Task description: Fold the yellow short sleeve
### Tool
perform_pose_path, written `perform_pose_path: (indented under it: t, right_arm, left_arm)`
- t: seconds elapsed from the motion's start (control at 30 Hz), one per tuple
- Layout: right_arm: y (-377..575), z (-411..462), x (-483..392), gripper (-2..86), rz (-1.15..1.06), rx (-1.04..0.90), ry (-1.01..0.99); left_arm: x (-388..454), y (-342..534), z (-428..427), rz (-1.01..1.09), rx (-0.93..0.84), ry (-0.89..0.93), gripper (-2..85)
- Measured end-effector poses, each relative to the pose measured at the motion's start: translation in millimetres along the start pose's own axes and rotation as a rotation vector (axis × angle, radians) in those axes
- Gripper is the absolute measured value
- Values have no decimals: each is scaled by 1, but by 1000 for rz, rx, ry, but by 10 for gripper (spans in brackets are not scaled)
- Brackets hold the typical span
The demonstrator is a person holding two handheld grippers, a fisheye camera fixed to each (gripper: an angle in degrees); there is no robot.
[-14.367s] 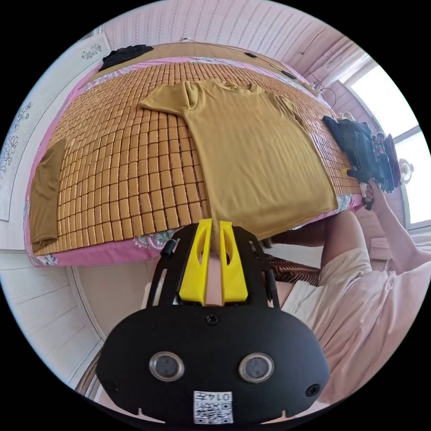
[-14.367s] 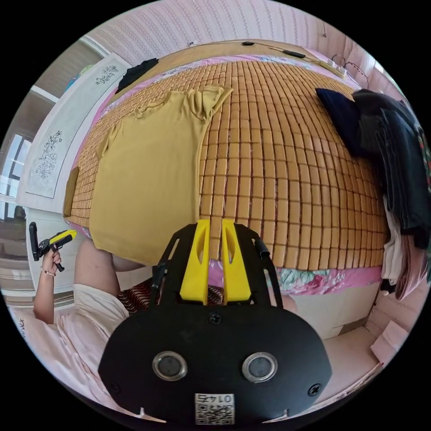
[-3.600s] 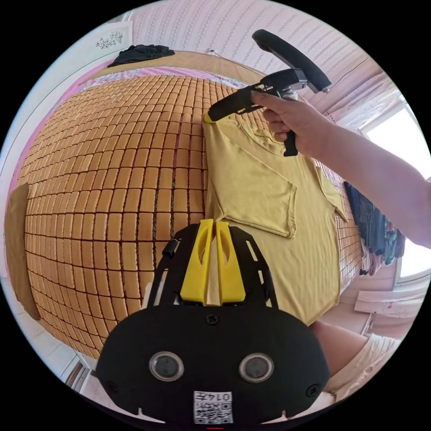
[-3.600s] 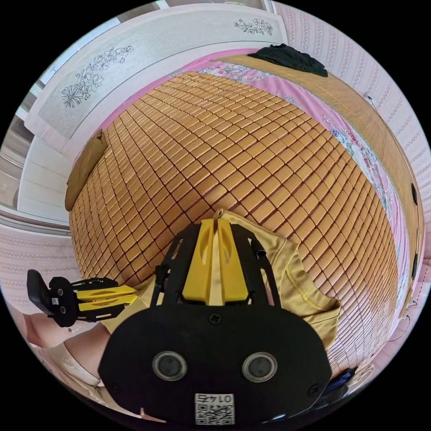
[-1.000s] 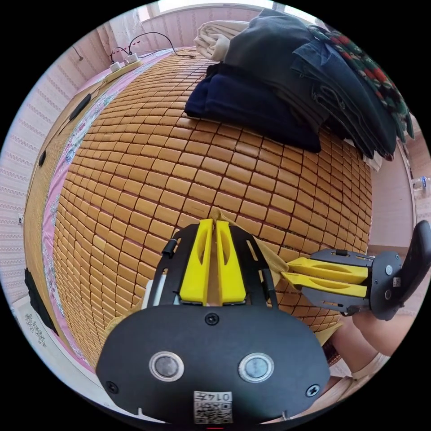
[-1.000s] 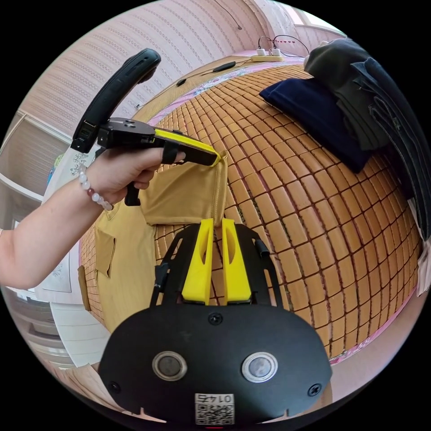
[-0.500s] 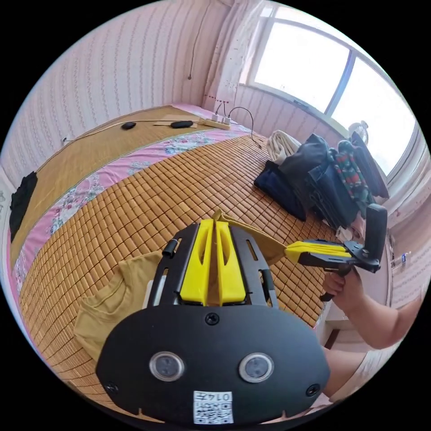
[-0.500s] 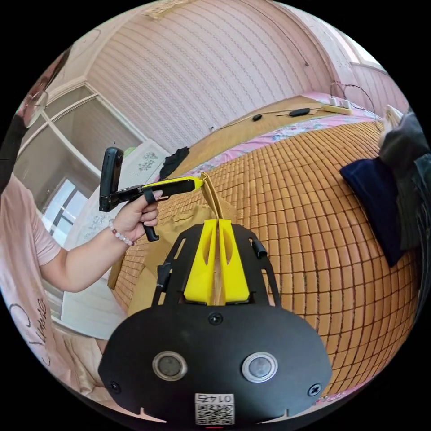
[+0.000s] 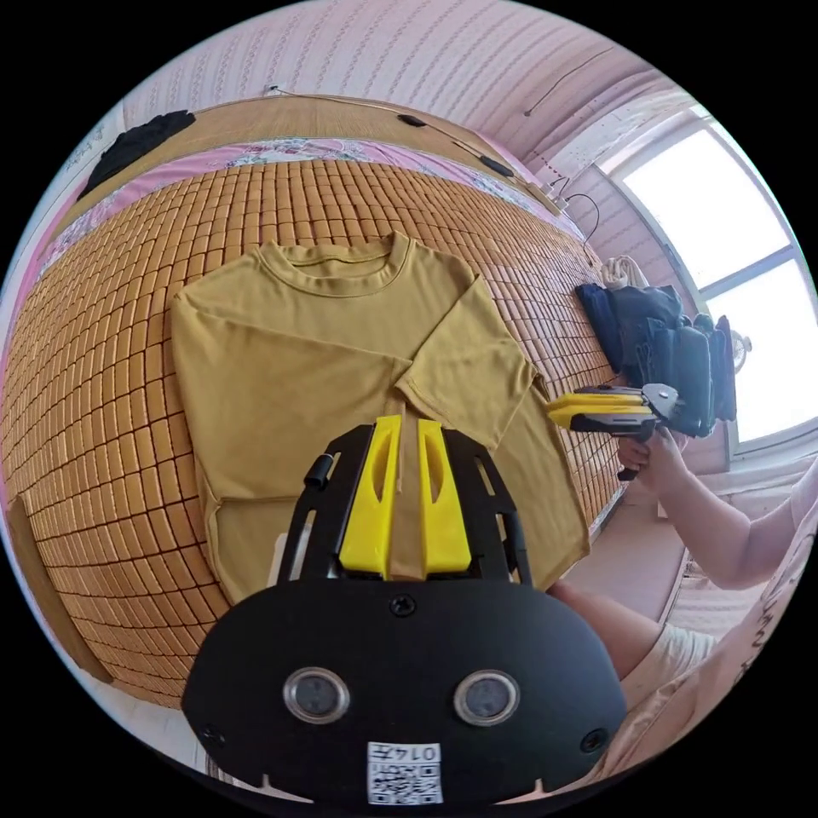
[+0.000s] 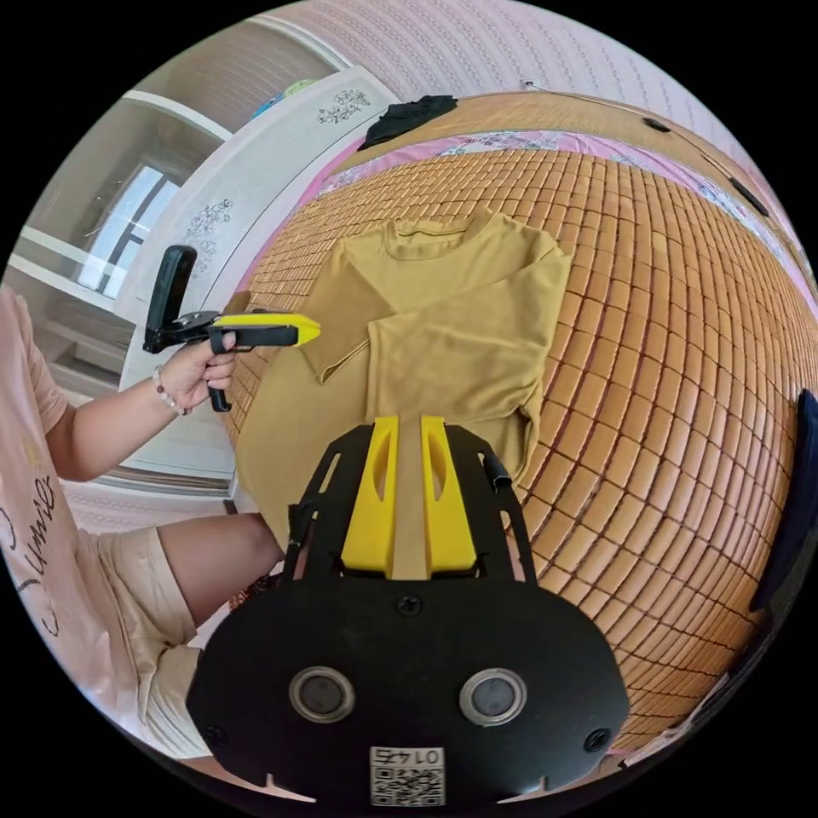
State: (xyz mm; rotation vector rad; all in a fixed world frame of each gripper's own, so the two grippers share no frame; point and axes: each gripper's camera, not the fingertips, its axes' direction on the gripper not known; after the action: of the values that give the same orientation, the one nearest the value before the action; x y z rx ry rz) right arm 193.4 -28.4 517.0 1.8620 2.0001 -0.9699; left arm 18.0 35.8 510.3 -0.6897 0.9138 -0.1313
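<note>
The yellow short sleeve (image 9: 324,358) lies flat on the bed's bamboo mat (image 9: 102,358) at the centre of the left gripper view, collar toward the top, both sleeves folded inward. The left claw (image 9: 407,426) hangs over its lower part, jaws slightly apart, gripping nothing. The right claw (image 10: 409,423) is likewise parted and empty above the shirt's lower edge. Dark folded clothes (image 9: 673,358) sit at right.

Left gripper (image 9: 400,426) jaws slightly parted; right gripper (image 10: 409,426) likewise.
</note>
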Motion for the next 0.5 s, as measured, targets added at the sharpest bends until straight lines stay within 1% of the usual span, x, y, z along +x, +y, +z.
perform_pose_path:
  t: [0.07, 0.13, 0.23, 0.3, 0.4, 0.5]
  right_arm:
    - [-33, -7, 14, 56, 41, 70, 145]
    - [-62, -6, 28, 73, 77, 102, 222]
    - [-107, 8, 56, 86, 147, 73, 231]
    - [-124, 14, 69, 85, 202, 54, 190]
    - [-139, 15, 70, 74, 212, 72, 171]
    - [-148, 16, 64, 72, 185, 64, 195]
  left_arm:
    - [-12, 0, -14, -21, 36, -26, 43]
    - [-37, -2, -34, -79, 93, -58, 45]
    - [-75, -6, -60, -157, 158, -118, 47]
    - [-94, -10, -72, -182, 172, -103, 44]
    - [-97, -22, -80, -100, 143, -21, 38]
    - [-66, -34, -65, 22, 26, 44, 48]
